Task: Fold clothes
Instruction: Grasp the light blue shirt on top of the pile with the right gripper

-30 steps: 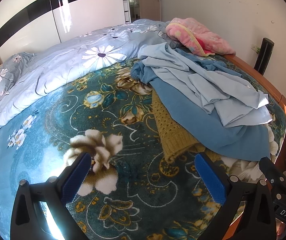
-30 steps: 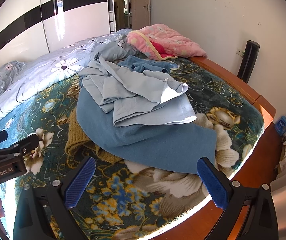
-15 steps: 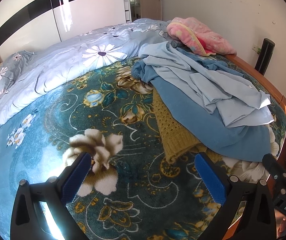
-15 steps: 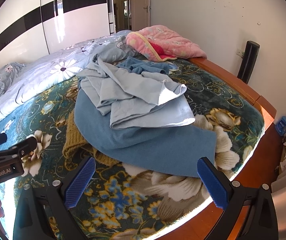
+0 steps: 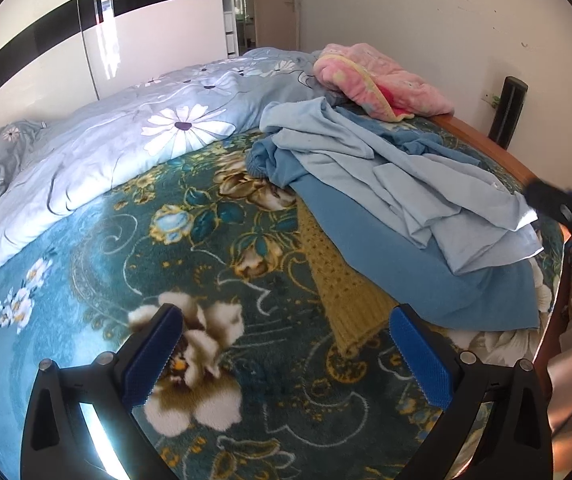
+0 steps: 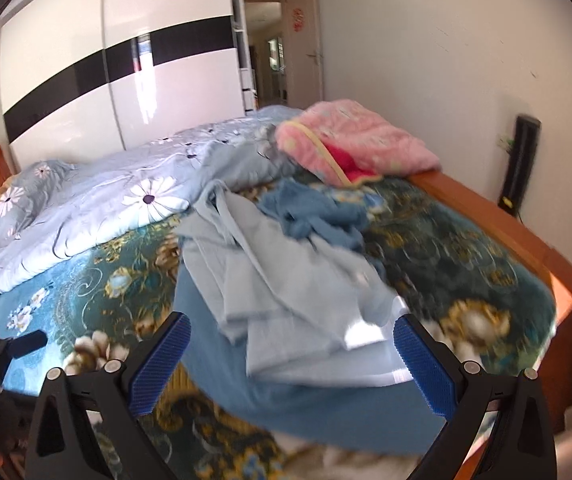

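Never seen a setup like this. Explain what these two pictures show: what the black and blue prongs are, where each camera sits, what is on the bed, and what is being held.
No robot here: a person holds a two-finger tool in each hand, with a fisheye camera on each looking along its fingers. One picture comes from the left gripper, the other from the right gripper. The blue-padded prongs are the fingers. Both are open and hold nothing. On the floral blanket lies a pile: a light blue garment on a darker blue cloth, over a mustard knit. Behind are a daisy-print duvet and a pink blanket.
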### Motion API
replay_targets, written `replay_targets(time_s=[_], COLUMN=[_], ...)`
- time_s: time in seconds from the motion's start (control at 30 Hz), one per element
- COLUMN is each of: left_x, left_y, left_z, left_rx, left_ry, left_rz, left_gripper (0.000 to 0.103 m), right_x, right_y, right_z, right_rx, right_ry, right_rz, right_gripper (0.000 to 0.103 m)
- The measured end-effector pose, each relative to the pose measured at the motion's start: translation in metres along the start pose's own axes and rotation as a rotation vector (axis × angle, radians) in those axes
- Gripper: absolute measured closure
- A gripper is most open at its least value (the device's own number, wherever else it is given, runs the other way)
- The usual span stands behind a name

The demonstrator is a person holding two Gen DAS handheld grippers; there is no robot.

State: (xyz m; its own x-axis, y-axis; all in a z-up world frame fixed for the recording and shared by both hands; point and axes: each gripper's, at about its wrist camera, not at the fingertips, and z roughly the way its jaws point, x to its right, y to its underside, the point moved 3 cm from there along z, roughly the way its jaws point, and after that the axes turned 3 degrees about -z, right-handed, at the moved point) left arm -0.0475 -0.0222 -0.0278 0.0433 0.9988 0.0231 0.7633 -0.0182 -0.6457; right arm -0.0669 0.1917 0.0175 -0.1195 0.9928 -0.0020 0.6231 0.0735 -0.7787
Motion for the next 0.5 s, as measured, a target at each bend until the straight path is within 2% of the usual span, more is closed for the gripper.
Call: replay_targets(time_s=[0.2, 0.43, 0.5], left_x=[-0.020, -0.050, -0.062], left_y=[-0.004, 0.003, 0.006], left_z=[0.007, 0.020, 0.025], left_rx=[-0.017, -0.031, -0.047], left_ry=[0.008, -0.046, -0.056], left_rz=[-0.023, -0.010, -0.024], left_gripper=[0.000, 0.000, 0.000], right_x=[-0.023, -0.041, -0.044], right_y=[-0.024, -0.040, -0.043], right_z=[0.067, 0.135, 0.151], right_rx=[-0.052, -0.118, -0.137], right_ry=[-0.076, -0.113, -0.099], right_rz=[-0.062, -0.047, -0.061], right_gripper=[0.000, 0.000, 0.011])
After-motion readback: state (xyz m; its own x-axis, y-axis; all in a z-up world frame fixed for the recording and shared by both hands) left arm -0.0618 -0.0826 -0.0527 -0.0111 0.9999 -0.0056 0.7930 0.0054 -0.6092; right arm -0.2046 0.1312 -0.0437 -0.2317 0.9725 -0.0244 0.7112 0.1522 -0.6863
